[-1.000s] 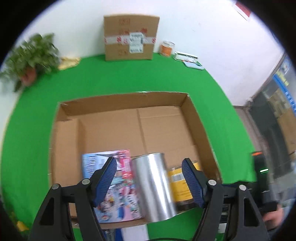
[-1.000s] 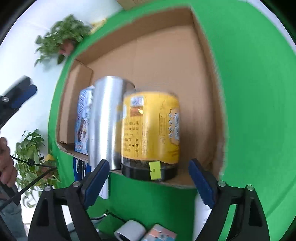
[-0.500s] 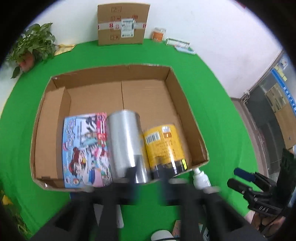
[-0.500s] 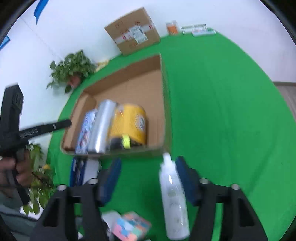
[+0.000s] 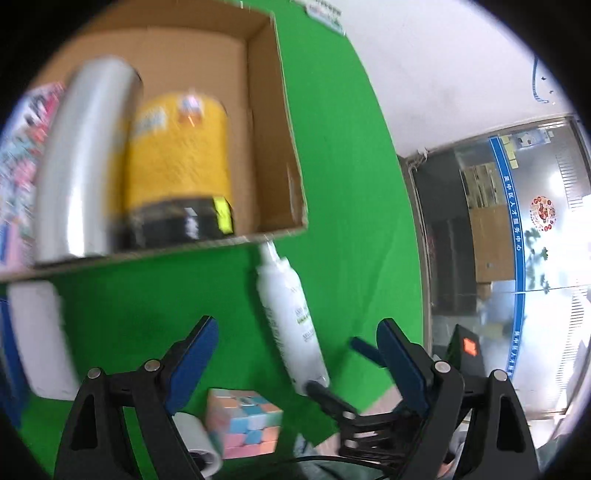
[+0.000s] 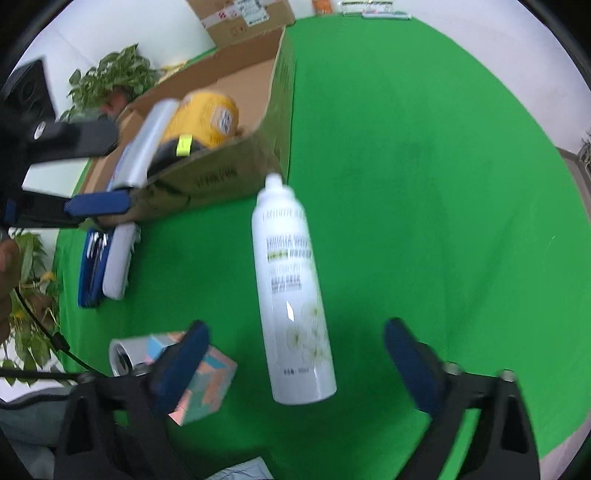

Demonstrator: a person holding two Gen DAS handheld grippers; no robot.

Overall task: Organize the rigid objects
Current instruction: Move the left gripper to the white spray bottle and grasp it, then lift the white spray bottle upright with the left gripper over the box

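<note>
right gripper (image 6: 295,347) astride white bottle (image 6: 291,295)

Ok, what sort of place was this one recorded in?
Probably an office or lab set up for recording, not a home: a green cloth covers the work surface, taped shipping boxes stand by a white wall, and a glass partition shows stacked cartons beyond.

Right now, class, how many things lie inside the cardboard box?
3: a picture book at the left, a silver can in the middle, a yellow can to its right. More may be hidden.
</note>
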